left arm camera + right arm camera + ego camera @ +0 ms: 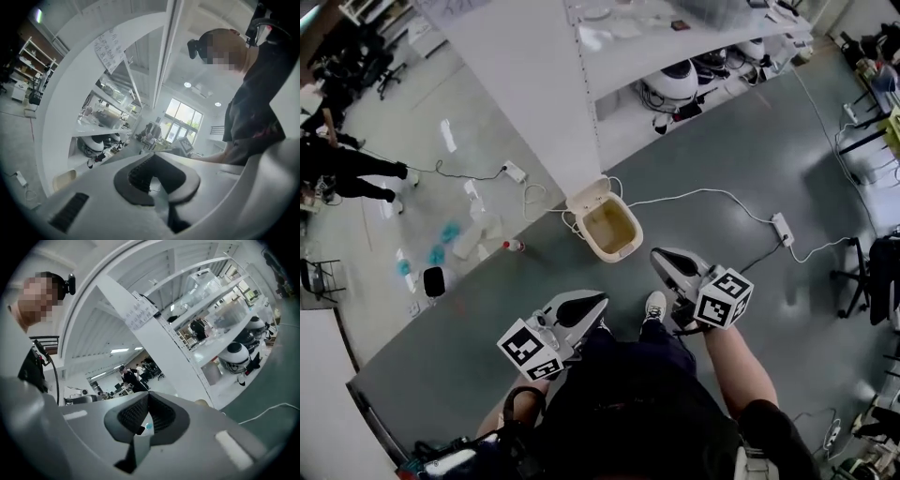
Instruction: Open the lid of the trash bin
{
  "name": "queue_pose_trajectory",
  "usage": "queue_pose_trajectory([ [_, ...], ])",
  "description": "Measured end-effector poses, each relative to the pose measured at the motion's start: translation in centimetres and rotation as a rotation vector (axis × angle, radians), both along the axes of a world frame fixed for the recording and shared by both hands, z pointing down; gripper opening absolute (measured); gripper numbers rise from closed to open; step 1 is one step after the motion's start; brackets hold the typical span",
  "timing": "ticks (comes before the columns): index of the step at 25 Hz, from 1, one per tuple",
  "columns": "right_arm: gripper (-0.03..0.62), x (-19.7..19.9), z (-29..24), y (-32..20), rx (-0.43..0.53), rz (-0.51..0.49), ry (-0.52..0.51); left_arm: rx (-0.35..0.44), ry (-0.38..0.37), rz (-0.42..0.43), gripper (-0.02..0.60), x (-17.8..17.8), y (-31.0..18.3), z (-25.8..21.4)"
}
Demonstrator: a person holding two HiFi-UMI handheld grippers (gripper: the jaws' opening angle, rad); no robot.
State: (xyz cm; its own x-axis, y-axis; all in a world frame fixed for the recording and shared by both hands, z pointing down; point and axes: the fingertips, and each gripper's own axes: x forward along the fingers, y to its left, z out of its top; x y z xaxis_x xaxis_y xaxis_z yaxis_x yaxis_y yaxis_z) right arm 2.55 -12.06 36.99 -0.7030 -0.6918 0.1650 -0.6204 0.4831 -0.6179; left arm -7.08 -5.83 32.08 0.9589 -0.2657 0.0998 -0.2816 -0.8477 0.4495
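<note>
In the head view a beige trash bin (623, 251) stands on the grey floor at the foot of a white pillar. Its lid (587, 196) is tipped up at the far side, and the inside shows bare. Both grippers are held high near the person's body, well short of the bin. My left gripper (598, 300) has its jaws together with nothing in them. My right gripper (659, 255) is likewise shut and holds nothing. The left gripper view shows my left gripper (152, 157) pointing level, with the bin (63, 179) small at lower left. In its own view my right gripper (147, 395) points level at the shelves.
A white pillar (539, 84) and shelving with white-and-black machines (680, 82) stand behind the bin. A power strip (783, 228) with a white cable lies to the right, and another power strip (515, 172) to the left. A small red-capped bottle (514, 246) lies near the bin. The person's shoe (655, 305) is between the grippers.
</note>
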Motion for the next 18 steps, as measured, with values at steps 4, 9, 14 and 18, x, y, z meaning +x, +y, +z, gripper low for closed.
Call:
queue_pose_trajectory([
  [4, 0.008, -0.6, -6.0, 2.8, 0.075, -0.014, -0.016, 0.021, 0.024, -0.020, 0.004, -0.3, 0.7, -3.0],
  [9, 0.008, -0.2, -12.0, 4.9, 0.177, -0.010, -0.013, 0.040, 0.048, -0.031, 0.005, 0.0, 1.1, -6.0],
  [14, 0.008, 0.1, -15.4, 6.7, 0.262, 0.014, 0.047, 0.061, 0.073, -0.023, 0.005, 0.5, 0.7, -8.2],
  [18, 0.008, 0.1, -15.9, 7.7, 0.290, 0.028, 0.081, 0.063, 0.091, -0.021, 0.004, 0.9, 0.6, -9.0],
])
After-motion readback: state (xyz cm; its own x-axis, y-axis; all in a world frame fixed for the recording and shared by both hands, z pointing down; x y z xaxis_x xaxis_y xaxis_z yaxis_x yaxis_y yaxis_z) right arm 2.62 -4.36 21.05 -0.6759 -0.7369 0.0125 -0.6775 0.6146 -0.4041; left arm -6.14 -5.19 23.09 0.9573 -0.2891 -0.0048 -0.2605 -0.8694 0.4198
